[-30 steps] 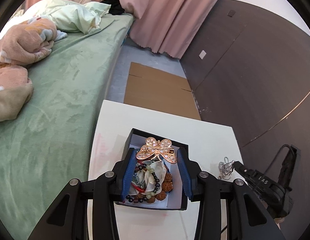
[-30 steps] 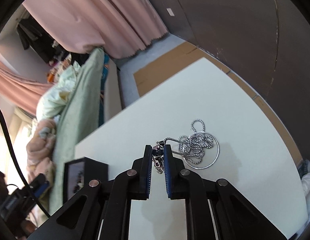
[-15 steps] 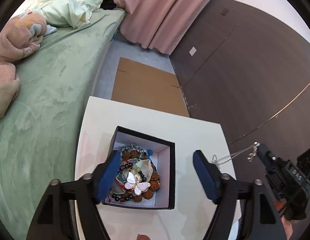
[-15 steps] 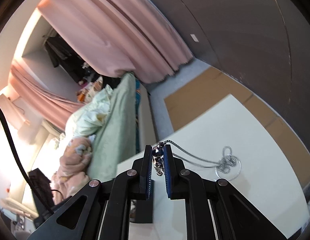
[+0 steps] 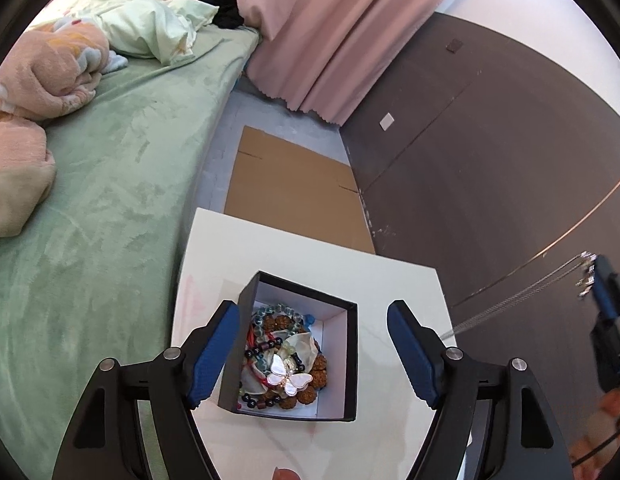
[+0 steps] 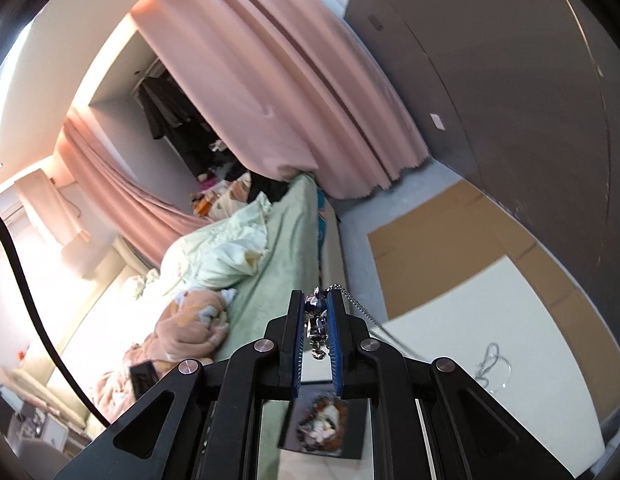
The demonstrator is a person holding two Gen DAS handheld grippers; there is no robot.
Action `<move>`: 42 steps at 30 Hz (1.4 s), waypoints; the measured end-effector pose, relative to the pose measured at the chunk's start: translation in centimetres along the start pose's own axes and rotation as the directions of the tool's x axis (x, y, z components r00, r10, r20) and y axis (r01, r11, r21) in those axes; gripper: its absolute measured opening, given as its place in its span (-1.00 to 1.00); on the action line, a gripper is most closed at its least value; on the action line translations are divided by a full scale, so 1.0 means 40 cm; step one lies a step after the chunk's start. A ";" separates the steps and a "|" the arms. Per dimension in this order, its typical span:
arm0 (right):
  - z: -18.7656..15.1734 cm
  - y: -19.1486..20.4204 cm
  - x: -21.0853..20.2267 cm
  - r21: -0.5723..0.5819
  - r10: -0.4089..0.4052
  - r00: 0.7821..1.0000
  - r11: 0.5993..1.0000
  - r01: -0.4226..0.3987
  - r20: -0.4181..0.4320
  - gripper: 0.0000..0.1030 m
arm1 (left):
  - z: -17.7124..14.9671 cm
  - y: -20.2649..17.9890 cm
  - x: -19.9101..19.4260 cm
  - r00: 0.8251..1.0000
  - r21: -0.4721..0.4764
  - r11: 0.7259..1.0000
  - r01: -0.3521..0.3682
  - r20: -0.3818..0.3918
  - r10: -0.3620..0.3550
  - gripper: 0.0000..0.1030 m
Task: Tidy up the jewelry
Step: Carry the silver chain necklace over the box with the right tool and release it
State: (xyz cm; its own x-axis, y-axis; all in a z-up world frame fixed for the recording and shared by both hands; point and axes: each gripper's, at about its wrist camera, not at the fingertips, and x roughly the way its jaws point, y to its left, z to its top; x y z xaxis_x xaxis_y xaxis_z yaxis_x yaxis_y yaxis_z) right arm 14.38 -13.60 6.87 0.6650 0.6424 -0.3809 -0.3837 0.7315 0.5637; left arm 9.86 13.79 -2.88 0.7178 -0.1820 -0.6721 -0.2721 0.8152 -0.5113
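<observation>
The box [image 5: 352,360] sits skewed on the table [image 5: 390,280], one corner pointing away from the left gripper [image 5: 312,354], its long axis running roughly forward along the fingers. That gripper is spread wide and holds nothing; its left finger [image 5: 213,354] is just beside the box's left wall, the right one well clear. The beads [image 5: 277,322] and butterfly clip [image 5: 289,379] lie in the box, between and below the fingers.

The chain [image 5: 514,300] stretches taut, slanting from the table up to the right gripper [image 6: 318,322], which is clamped narrowly on its pendant [image 6: 317,332] (links blurred). The chain's far loops [image 6: 492,366] rest on the table, right of and below that gripper; the box lies directly beneath its fingers.
</observation>
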 end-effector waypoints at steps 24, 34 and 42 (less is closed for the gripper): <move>0.089 0.327 0.006 -0.139 0.138 0.990 0.981 -0.132 0.034 -0.76 | 0.038 0.084 -0.086 0.996 -0.103 0.994 0.045 0.083 -0.036 0.78; 0.089 0.364 0.017 -0.169 0.145 0.989 0.976 -0.138 0.029 -0.76 | 0.044 0.093 -0.088 0.995 -0.115 0.992 0.055 0.084 -0.045 0.78; 0.082 0.365 0.034 -0.171 0.153 0.988 0.974 -0.149 0.013 -0.76 | 0.047 0.099 -0.090 0.995 -0.128 0.990 0.052 0.087 -0.041 0.78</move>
State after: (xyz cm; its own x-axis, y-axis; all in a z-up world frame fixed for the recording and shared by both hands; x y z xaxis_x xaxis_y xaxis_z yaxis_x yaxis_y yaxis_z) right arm 11.80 -2.80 16.98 0.6067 0.7438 -0.2805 -0.5821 0.6560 0.4803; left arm 7.40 18.70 -1.50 0.7812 -0.1672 -0.6015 -0.3138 0.7277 -0.6099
